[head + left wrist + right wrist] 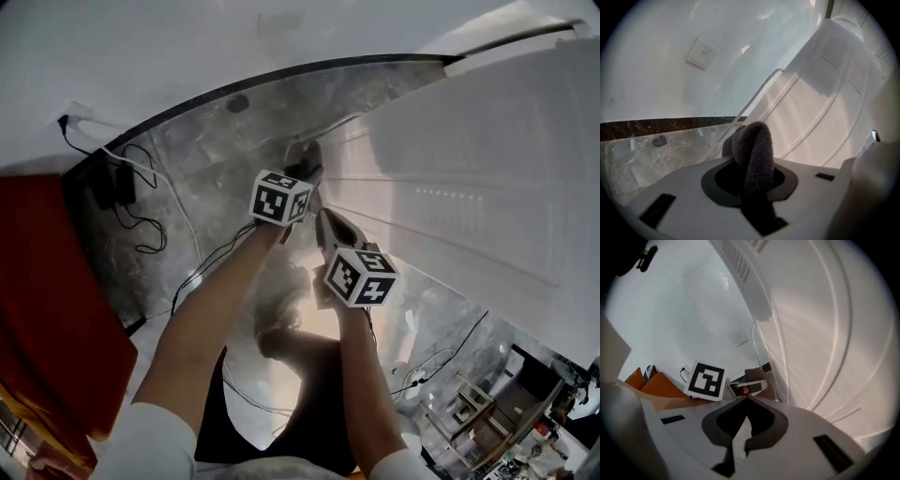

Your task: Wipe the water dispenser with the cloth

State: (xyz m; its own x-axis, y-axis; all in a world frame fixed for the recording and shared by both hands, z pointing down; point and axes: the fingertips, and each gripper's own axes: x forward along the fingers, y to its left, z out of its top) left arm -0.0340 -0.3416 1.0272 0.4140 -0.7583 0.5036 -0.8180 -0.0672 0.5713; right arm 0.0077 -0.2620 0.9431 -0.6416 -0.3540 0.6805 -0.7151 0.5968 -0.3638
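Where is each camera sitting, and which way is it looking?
Head view: on the person's head, looking steeply down at the floor and the white water dispenser; both forearms, the left tool and the right tool show.
Left gripper view: on the left tool, looking along its jaws, shut on the grey cloth, towards the dispenser's side and the wall.
Right gripper view: on the right tool, looking along its closed, empty jaws at the dispenser; the left tool's marker cube shows.
Shared: all three see the dispenser.

We are reaching both forearms (208,319) forward — left gripper (307,169) clamping the cloth (753,150), right gripper (328,228) just behind it, jaws meeting.
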